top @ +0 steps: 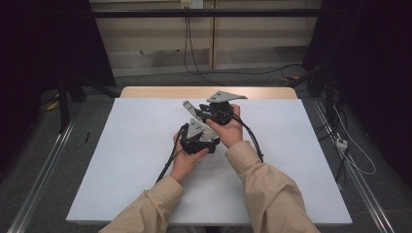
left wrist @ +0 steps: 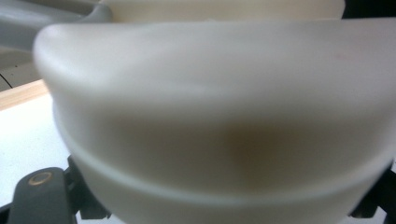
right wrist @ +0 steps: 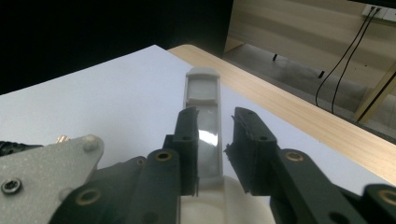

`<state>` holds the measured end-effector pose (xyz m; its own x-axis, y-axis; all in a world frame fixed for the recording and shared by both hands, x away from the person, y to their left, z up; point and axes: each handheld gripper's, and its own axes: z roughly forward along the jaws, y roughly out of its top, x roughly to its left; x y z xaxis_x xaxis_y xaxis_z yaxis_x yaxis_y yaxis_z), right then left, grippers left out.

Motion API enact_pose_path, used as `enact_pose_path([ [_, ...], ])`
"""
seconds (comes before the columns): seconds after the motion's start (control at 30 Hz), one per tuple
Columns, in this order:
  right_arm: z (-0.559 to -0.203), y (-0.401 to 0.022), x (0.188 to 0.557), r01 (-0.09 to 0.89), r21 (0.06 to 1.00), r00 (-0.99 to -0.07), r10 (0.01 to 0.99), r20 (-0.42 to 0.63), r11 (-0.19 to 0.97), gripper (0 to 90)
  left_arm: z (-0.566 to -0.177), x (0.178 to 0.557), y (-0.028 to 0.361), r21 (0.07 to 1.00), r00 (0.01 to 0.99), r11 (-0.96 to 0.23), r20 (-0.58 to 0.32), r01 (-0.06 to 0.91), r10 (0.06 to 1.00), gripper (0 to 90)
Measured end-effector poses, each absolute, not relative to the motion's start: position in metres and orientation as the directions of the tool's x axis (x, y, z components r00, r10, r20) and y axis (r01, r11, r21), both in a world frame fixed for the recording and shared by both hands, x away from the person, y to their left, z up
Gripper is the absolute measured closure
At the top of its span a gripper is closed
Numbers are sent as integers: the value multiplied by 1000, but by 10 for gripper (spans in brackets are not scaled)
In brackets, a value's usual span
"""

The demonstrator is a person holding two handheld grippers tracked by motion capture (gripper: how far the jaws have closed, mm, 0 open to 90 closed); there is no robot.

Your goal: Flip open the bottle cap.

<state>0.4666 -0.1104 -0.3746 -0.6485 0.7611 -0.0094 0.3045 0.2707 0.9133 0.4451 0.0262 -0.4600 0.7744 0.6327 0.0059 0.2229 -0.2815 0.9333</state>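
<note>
A white rounded container [top: 210, 132] with a flat grey handle [top: 189, 108] is held just above the middle of the table. In the right gripper view the grey handle [right wrist: 202, 81] runs up between the jaws of my right gripper [right wrist: 215, 114]. One jaw lies against it and a gap shows at the other, so that gripper is open. The white body [right wrist: 224, 203] sits low between the jaw bases. In the left gripper view the container [left wrist: 219, 116] is close and blurred and hides the jaws of my left gripper [left wrist: 210, 210]. My left gripper [top: 203, 136] sits close under my right gripper [top: 200, 111].
The white tabletop [top: 126, 160] has a light wooden strip [top: 160, 92] along its far edge. Black cables [top: 252, 138] trail from both grippers toward the person. Metal rails [top: 43, 165] flank the table, and loose cables lie on the floor to the right [top: 354, 155].
</note>
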Motion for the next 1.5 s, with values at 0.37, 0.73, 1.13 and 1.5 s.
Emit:
enact_pose_path([
  [0.37,-370,-124,450,309,919,-652,758,16,245,429,-454,441,37,905,791,-305,-55,297,609,75],
  [0.73,-366,-159,419,298,935,-635,771,43,193,250,-441,433,59,888,800,-324,-77,327,595,57],
  [1.13,-385,-193,386,302,937,-621,782,55,174,195,-441,427,91,889,781,-311,-78,336,620,68],
  [1.5,-401,-218,364,316,936,-603,795,70,157,179,-435,410,118,893,801,-322,-67,314,596,65],
])
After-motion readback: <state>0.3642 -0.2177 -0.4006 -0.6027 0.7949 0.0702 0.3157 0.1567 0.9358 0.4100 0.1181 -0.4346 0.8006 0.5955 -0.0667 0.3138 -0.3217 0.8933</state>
